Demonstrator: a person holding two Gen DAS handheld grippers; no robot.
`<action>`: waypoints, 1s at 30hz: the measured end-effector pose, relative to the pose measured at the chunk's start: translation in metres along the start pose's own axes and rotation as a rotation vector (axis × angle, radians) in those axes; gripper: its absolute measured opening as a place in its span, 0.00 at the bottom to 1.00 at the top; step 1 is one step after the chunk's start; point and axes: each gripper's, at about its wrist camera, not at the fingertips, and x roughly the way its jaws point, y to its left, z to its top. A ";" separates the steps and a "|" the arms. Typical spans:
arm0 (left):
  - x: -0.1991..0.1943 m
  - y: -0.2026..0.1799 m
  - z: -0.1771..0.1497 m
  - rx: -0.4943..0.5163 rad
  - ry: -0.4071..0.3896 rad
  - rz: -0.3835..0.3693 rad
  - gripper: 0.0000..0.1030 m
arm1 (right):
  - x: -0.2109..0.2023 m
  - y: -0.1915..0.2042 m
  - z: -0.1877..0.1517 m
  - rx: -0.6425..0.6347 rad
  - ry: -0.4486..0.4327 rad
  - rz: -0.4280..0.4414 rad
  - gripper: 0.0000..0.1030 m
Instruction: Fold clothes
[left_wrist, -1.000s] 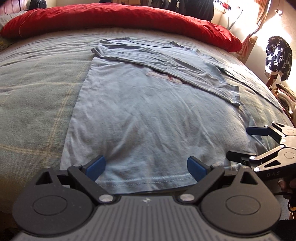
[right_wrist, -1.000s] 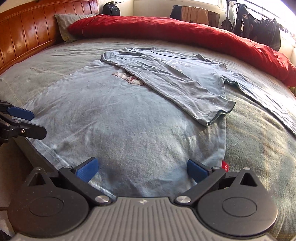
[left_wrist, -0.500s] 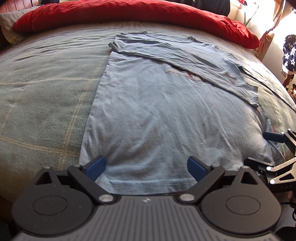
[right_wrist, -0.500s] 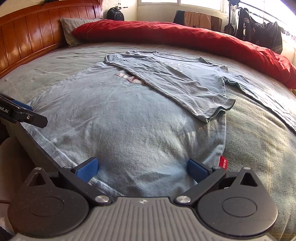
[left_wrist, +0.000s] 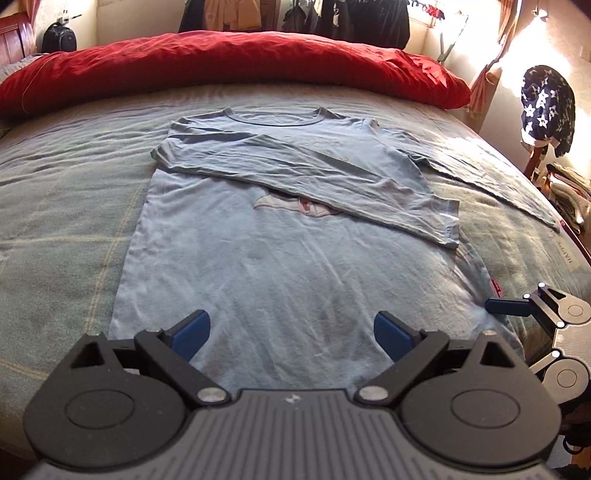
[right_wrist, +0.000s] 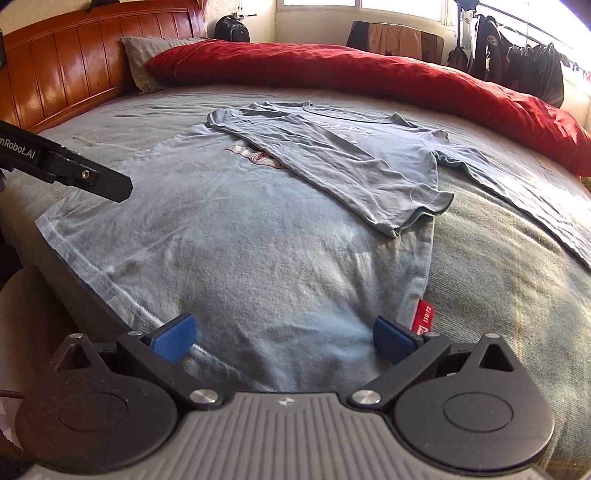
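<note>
Half the shirt print (left_wrist: 295, 203) sleeve-covered.

Left gripper (right_wrist: 66, 171) side: "nRobot.AI", start cut off. Red tag (right_wrist: 424, 317) on T-shirt (right_wrist: 258, 240) hem: unreadable print.

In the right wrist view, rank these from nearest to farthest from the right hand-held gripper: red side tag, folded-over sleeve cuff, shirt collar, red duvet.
From the right hand-held gripper:
1. Red side tag, just right of its right finger, on the shirt's edge.
2. Folded-over sleeve cuff, mid-bed, right of centre.
3. Shirt collar, farther up the bed.
4. Red duvet, along the far side.
</note>
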 end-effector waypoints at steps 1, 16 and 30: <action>0.003 -0.006 0.003 0.018 -0.002 -0.006 0.92 | -0.004 -0.005 0.000 0.021 -0.007 0.004 1.00; 0.059 -0.046 -0.001 0.103 0.077 -0.037 0.96 | -0.039 -0.127 -0.004 0.434 -0.066 -0.014 1.00; 0.053 -0.051 0.009 0.062 0.079 -0.028 0.99 | -0.068 -0.284 -0.026 0.815 -0.135 -0.080 1.00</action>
